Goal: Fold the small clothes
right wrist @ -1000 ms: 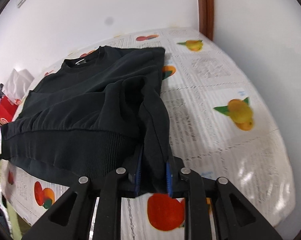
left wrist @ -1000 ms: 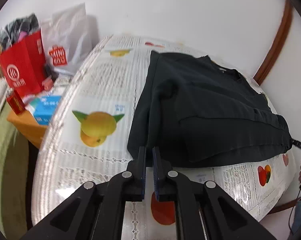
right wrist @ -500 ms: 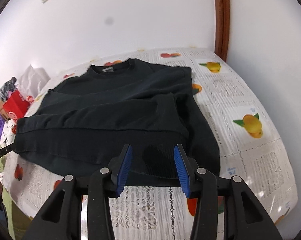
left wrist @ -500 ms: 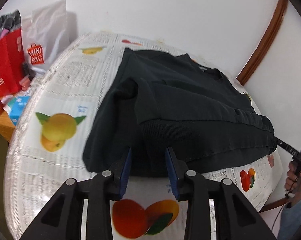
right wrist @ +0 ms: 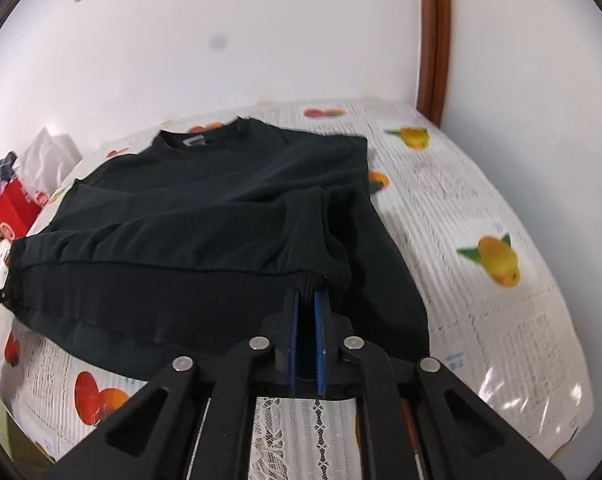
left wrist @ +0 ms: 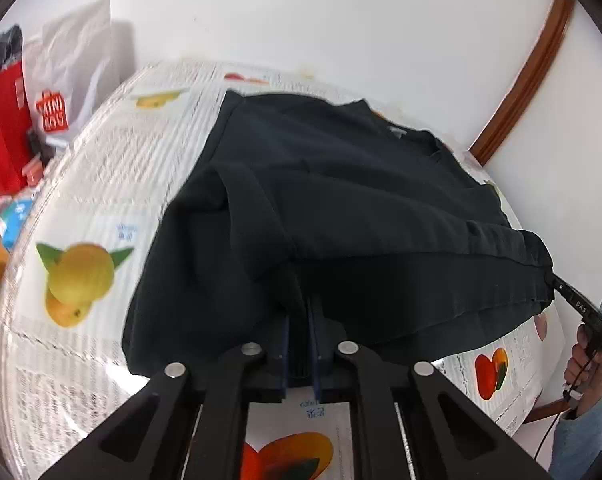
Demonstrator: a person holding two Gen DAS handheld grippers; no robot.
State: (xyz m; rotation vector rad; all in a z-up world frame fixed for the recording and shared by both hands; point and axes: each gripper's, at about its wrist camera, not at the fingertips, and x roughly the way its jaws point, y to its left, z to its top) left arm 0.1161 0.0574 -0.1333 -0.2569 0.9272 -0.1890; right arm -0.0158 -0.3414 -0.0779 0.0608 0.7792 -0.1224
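A black sweatshirt lies on a table with a fruit-print cloth, sleeves folded in, collar toward the wall. My left gripper is shut on the ribbed bottom hem at the sweatshirt's left near corner. My right gripper is shut on the hem at the right near corner of the sweatshirt. The hem is lifted off the tablecloth between the two grippers. The right gripper also shows at the right edge of the left wrist view, held by a hand.
Red and white shopping bags and a blue box stand left of the table. White walls stand behind the table, with a brown door frame at the right. The table's near edge has a lace border.
Both grippers were open just short of the hem half a second ago. They have moved forward, shut on the hem corners and lifted it.
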